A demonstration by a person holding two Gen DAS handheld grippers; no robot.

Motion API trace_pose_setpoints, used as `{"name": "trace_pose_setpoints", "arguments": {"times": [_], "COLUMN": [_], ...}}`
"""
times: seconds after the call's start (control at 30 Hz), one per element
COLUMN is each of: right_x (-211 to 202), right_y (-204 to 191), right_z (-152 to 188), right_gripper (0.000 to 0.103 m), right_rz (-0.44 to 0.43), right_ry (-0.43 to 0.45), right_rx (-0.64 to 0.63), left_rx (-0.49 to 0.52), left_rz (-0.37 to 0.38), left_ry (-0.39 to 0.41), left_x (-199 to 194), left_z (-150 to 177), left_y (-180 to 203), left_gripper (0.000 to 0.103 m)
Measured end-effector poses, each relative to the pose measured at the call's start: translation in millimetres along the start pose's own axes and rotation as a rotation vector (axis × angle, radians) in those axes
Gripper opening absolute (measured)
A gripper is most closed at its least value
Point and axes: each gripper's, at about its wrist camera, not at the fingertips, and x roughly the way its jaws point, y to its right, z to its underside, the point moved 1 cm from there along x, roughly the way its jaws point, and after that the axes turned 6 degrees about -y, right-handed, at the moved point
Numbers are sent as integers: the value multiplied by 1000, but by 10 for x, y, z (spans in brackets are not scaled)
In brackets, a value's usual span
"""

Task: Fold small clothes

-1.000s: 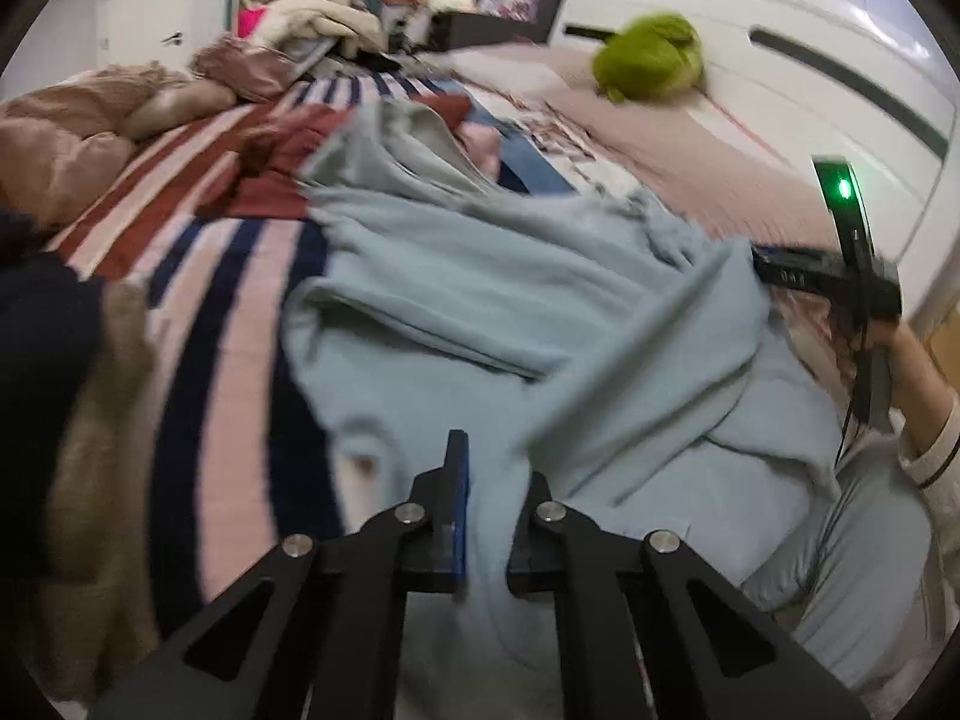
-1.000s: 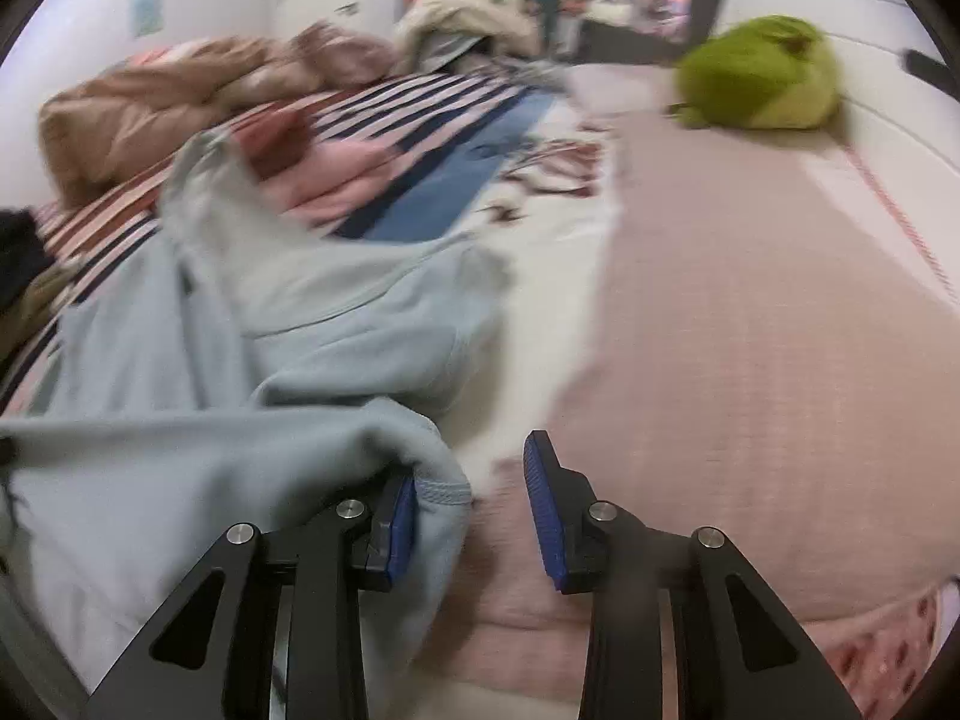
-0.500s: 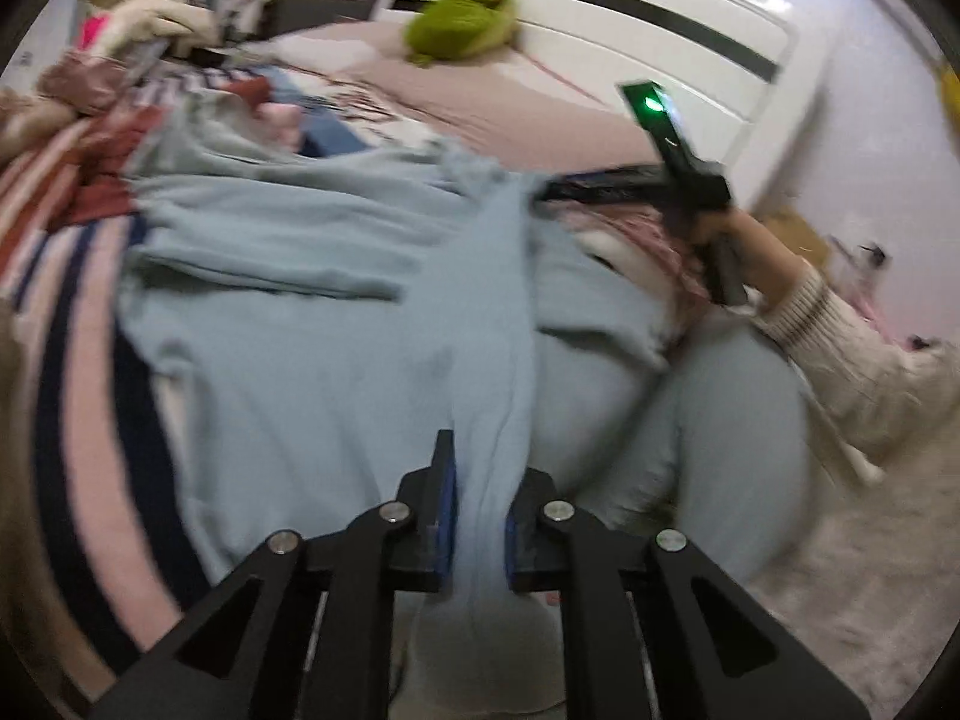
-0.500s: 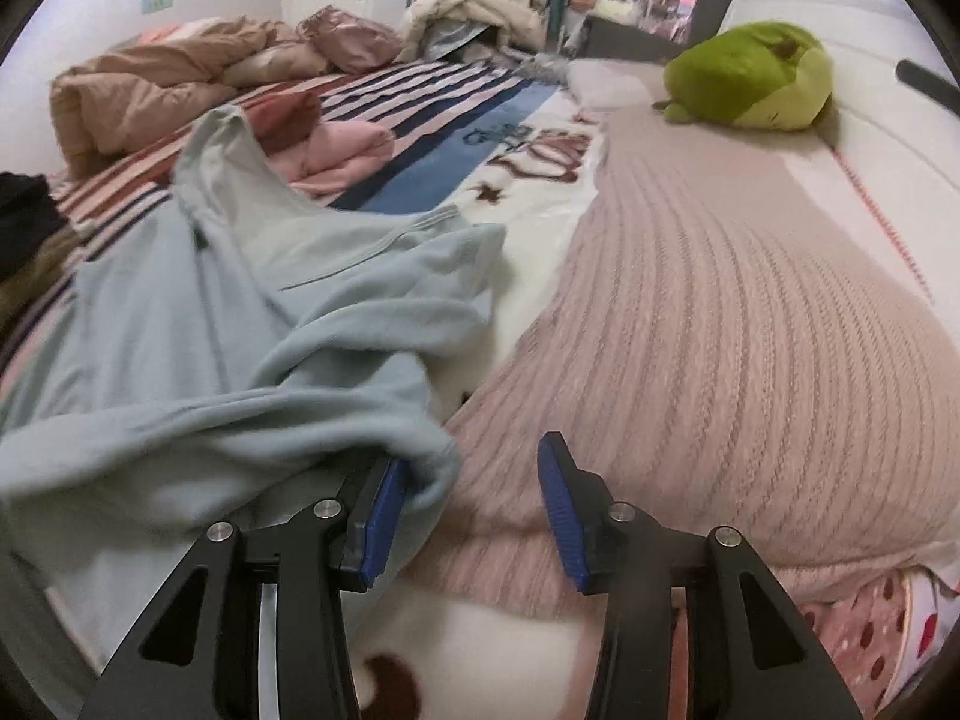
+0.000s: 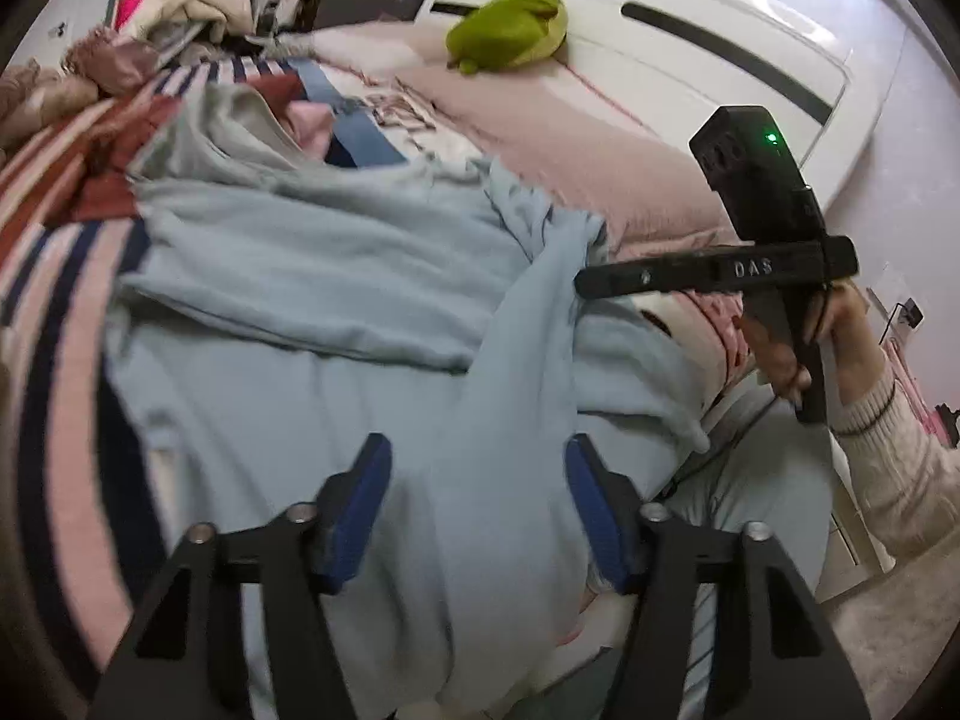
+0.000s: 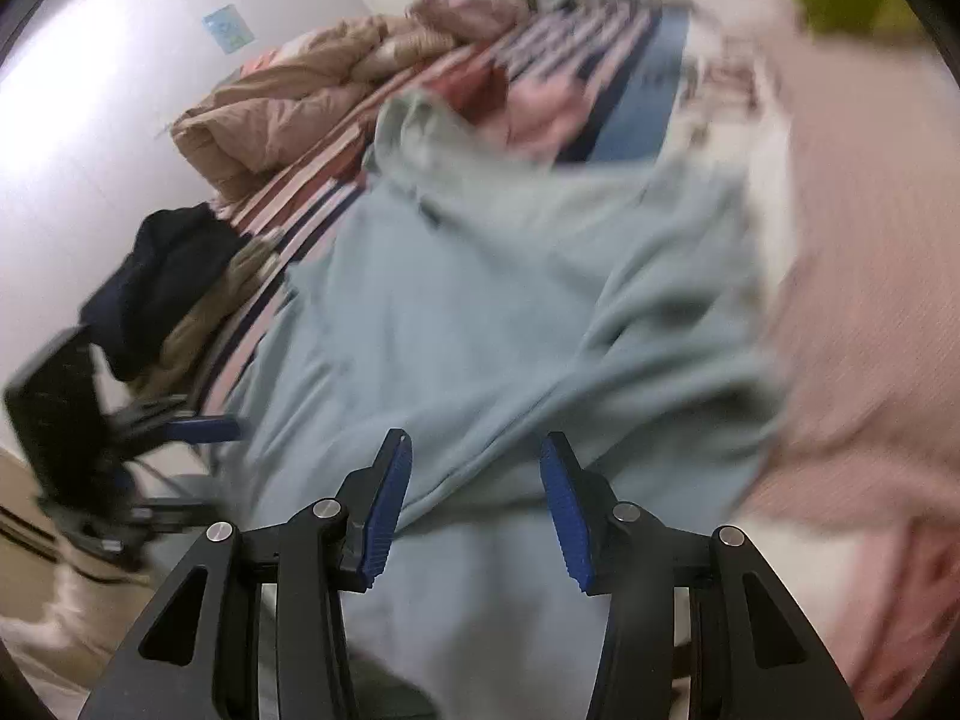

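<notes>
1. We find the light blue garment spread rumpled across the bed, over the striped blanket and up against the pink knitted cover.
2. Left hand-held gripper: jaws opening. A long fold of the blue garment runs between the blue pads; the pads stand clear of it on both sides, no squeeze visible.
3. Right hand-held gripper: jaws partly apart, over the near edge of the garment. Cloth lies beneath and between the pads, not clamped. This view is motion-blurred.
4. From the left wrist view we see the right hand-held gripper's black body with a green light, held by a hand in a cream knit sleeve, at the garment's right edge.
5. Elsewhere on the bed: green plush toy by the white headboard, tan quilt bunched at the far side, a dark garment at the bed's edge.
</notes>
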Motion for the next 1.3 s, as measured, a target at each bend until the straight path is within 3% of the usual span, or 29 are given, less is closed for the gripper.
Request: {"name": "trace_pose_setpoints", "arguments": {"times": [0.07,0.1,0.13,0.2,0.23,0.3,0.4,0.43,0.5,0.57,0.7,0.77,0.83,0.87,0.93,0.97,1.0,1.17,1.2,1.3], "right_x": [69,82,67,15,-31,-124,-273,-312,-340,-352,-361,-372,-391,-405,-459,-488,-510,-642,-667,-650], "right_y": [61,93,114,145,155,177,274,347,447,558,598,565,596,642,742,766,763,635,577,420], "right_z": [32,23,15,2,6,54,205,243,356,471,564,585,603,618,657,666,664,567,526,411], "right_gripper": [40,40,35,18,6,2,1,1,1,1,1,1,0,0,0,0,0,2,2,2], "right_rz": [-28,-70,-84,-74,-50,29,76,83,106,116,162,209,282,275,184,161,159,111,102,135], "right_ry": [40,76,94,138,155,179,180,175,164,148,143,147,151,151,166,171,178,209,210,199], "right_rx": [62,92,112,139,140,131,134,143,161,183,176,157,150,161,214,226,225,189,165,94], "left_rx": [-15,-18,-16,10,40,100,128,124,103,55,8,-25,-34,-22,11,32,49,105,124,152], "left_rz": [20,23,22,16,29,68,118,124,159,163,49,89,175,219,235,209,175,15,-49,-146], "left_ry": [-22,-30,-38,-47,-44,-27,-14,-7,7,21,-13,-20,-24,-29,-50,-70,-84,-6,19,43], "left_x": [138,187,236,257,227,144,84,74,41,41,209,288,346,377,437,481,499,122,-66,-386], "left_z": [14,20,30,57,68,83,70,55,34,-15,-111,-123,-105,-90,-68,-59,-51,-216,-279,-352], "left_y": [31,45,74,156,227,364,454,451,395,320,186,142,208,275,384,446,494,519,470,316], "left_gripper": [42,33,28,7,5,5,8,13,41,49,50,50,45,44,34,12,5,4,4,4]}}
